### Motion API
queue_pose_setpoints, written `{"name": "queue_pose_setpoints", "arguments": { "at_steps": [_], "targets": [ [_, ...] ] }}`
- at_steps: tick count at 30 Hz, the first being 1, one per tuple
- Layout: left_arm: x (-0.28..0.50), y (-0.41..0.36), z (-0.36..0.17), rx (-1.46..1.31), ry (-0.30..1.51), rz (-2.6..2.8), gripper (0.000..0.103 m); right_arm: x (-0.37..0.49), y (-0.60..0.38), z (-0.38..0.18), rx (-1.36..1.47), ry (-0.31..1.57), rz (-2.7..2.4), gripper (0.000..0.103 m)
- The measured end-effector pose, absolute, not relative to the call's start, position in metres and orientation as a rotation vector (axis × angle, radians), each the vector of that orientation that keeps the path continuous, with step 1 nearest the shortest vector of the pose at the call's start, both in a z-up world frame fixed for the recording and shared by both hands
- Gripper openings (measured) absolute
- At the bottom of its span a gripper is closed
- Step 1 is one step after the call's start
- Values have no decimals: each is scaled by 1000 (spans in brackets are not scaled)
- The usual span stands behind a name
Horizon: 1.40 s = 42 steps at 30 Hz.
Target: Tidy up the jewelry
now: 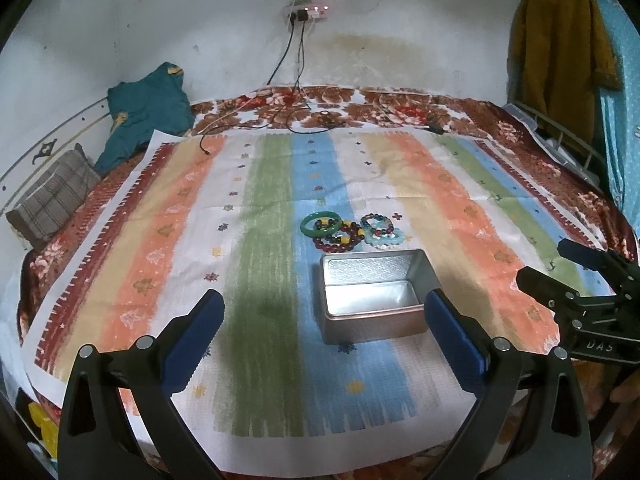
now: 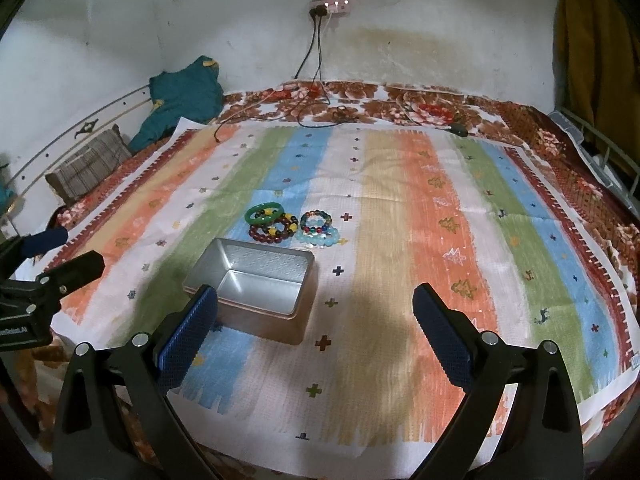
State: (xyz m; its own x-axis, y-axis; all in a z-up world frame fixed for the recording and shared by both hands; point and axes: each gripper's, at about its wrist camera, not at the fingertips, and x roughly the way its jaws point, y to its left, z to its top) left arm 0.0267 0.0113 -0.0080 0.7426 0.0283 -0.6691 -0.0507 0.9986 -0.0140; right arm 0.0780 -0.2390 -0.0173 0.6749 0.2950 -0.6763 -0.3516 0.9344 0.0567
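Note:
An open silver tin box (image 1: 372, 296) (image 2: 256, 286) with nothing inside sits on a striped cloth. Just beyond it lies a cluster of bracelets: a green bangle (image 1: 321, 222) (image 2: 265, 215), a dark red and yellow beaded bracelet (image 1: 340, 240) (image 2: 276, 230), a multicoloured beaded one (image 1: 376, 224) (image 2: 316, 220) and a pale blue beaded one (image 1: 386, 240) (image 2: 322, 237). My left gripper (image 1: 324, 312) hovers open in front of the box, holding nothing. My right gripper (image 2: 314, 308) is open too, to the right of the box, and appears side-on in the left wrist view (image 1: 552, 268).
The striped cloth (image 1: 260, 240) covers a bed with a floral sheet (image 1: 360, 108). Charger cables (image 1: 296, 80) run from a wall socket onto the bed. A teal garment (image 1: 148, 112) and a checked cushion (image 1: 52, 196) lie at the left; clothes (image 1: 560, 40) hang at the right.

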Motion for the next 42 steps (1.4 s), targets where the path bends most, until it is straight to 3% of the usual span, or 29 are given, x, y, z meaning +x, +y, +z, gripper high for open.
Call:
{"name": "queue_pose_setpoints", "arguments": {
  "at_steps": [42],
  "targets": [
    [144, 49, -21, -58, 867, 171, 97, 196, -202, -17, -98, 864, 342, 99]
  ]
}}
